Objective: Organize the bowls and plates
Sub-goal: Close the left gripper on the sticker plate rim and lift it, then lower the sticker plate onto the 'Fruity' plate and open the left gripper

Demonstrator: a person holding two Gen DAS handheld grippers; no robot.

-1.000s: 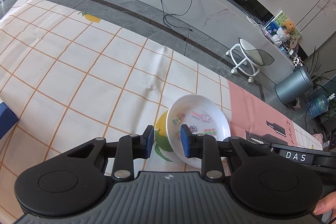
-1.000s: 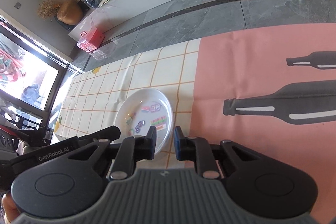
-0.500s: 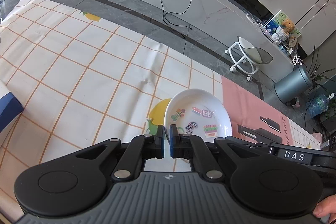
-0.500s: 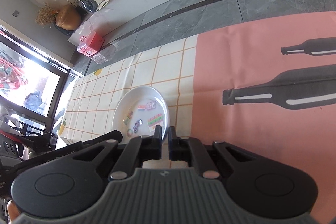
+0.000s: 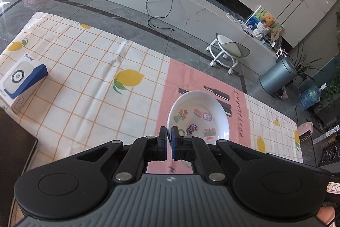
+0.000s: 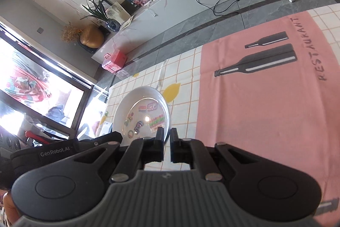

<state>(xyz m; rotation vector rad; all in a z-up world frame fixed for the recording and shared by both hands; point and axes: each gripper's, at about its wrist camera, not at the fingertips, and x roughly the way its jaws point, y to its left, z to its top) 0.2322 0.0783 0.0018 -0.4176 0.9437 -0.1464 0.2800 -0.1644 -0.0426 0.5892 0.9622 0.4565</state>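
Observation:
A white plate (image 5: 198, 114) with colourful stickers inside is held up off the table, tilted. My left gripper (image 5: 169, 137) is shut on its near left rim. In the right wrist view the same plate (image 6: 141, 112) shows, and my right gripper (image 6: 167, 137) is shut on its right rim. The plate hangs over the pink part of the tablecloth (image 5: 191, 82). The left gripper's body (image 6: 63, 150) shows at the lower left of the right wrist view.
A blue and white box (image 5: 21, 78) lies at the table's left edge on the checked lemon cloth (image 5: 85, 69). The pink cloth with bottle prints (image 6: 265, 88) spreads to the right. Beyond the table are a white stool (image 5: 227, 52) and a grey bin (image 5: 278, 76).
Both grippers closed on the plate's rim, then lifted it off the table and carried it to the right, over the pink cloth. The lemon print it covered now shows.

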